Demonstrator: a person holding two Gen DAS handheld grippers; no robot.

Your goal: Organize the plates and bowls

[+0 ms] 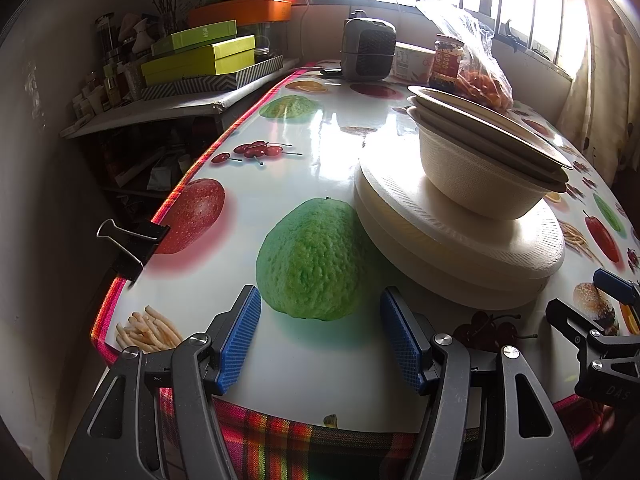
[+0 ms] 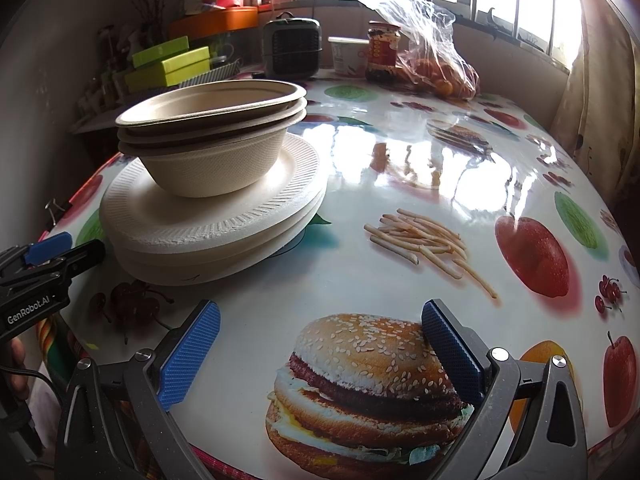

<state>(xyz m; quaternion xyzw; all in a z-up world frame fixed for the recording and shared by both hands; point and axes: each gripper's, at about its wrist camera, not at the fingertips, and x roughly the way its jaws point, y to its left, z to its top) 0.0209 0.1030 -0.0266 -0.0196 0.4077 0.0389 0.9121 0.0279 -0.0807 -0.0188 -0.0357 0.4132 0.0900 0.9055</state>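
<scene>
- The left gripper [image 1: 320, 336] hovers over the near edge of the table [image 1: 328, 128], its fingers [image 1: 239, 340] spread with nothing between them but the printed green fruit on the tablecloth.
- Just right of it stands the stack of plates [image 1: 460, 248], pale, ribbed at the rim, loosely piled so the edges do not line up; it lies near the table's front edge, between the two grippers.
- On the plates sits the nest of bowls [image 1: 480, 176], beige moulded fibre, the upper ones tilted and not fully seated in the lowest.
- Risk: a pinch on the top bowl's rim may drag the bowl under it along, or tip the whole light nest off the plates.
- Risk: a nudge against the plates' overhanging edges could slide the pile toward the table's front edge, since the glossy cloth looks slippery.
- The right gripper [image 2: 320, 354] hangs over the printed burger, to the right of the stack, fingers [image 2: 190, 354] likewise spread and empty.
</scene>
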